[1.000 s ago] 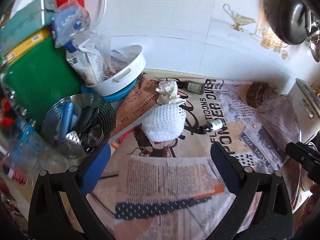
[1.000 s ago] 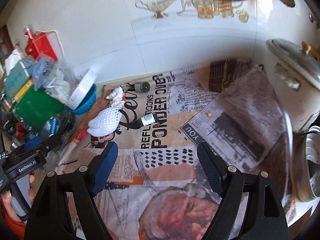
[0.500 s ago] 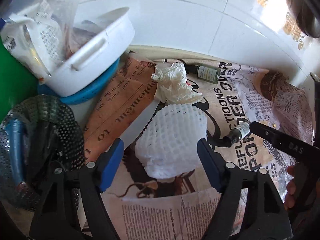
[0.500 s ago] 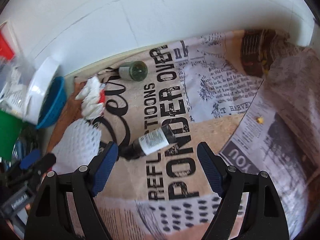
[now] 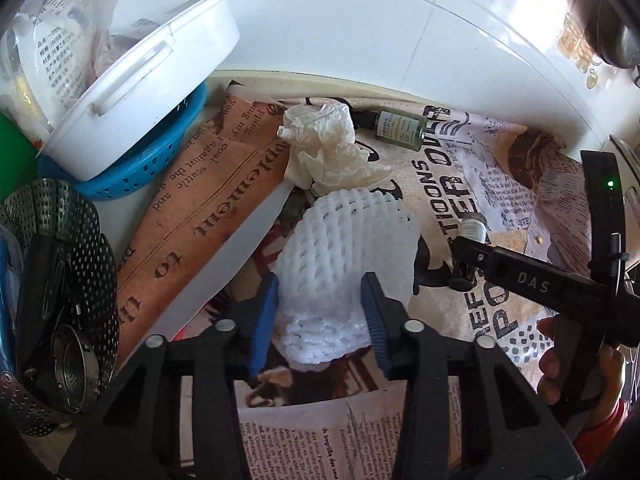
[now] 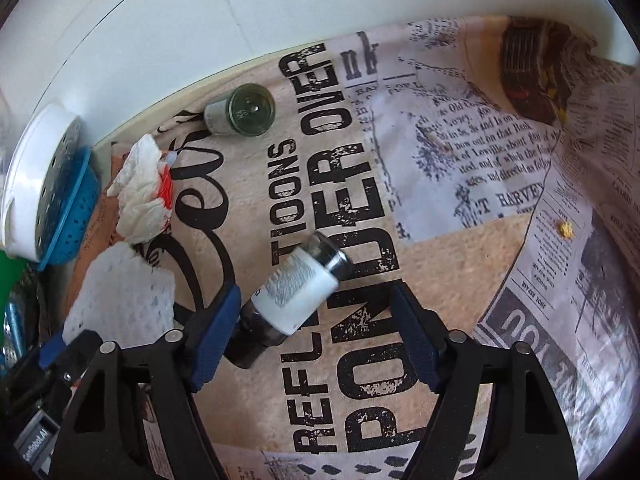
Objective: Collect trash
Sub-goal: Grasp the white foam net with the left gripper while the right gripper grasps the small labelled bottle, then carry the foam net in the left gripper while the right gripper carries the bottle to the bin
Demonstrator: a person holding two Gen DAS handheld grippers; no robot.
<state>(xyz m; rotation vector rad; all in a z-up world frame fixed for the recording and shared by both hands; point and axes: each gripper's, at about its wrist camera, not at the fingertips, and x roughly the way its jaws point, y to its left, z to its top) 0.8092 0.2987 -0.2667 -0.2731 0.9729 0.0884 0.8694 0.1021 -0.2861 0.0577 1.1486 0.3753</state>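
The left gripper (image 5: pixel 320 320) has its blue-padded jaws pressed in on the sides of the white foam mesh fruit sleeve (image 5: pixel 344 248), which bulges and folds between them, so it looks gripped, though the sleeve's lower edge seems to rest on the newspaper-print table covering (image 5: pixel 200 216) and I cannot tell whether it has left the surface. The right gripper (image 6: pixel 316 328) stands wide apart around the small dark glass bottle with a white label (image 6: pixel 296 292), which lies on its side; the left pad is touching or just beside the bottle's dark cap end, the right pad is well clear, and nothing is held.

By my judgement the collecting has barely begun (no bin or bag for the rubbish shows in either view). The sleeve is the one piece in hand. Left on the covering are the labelled bottle, the crumpled white tissue with a red stain (image 6: pixel 144 196) just beyond the sleeve, and the small green glass bottle (image 6: pixel 242 110) lying near the white tiled wall (image 5: pixel 340 32). The tilted white plastic basin (image 5: pixel 132 92) sitting in a blue perforated basket (image 5: pixel 140 168) and the metal steamer basket (image 5: pixel 60 280) at the left look like kitchenware, not rubbish.
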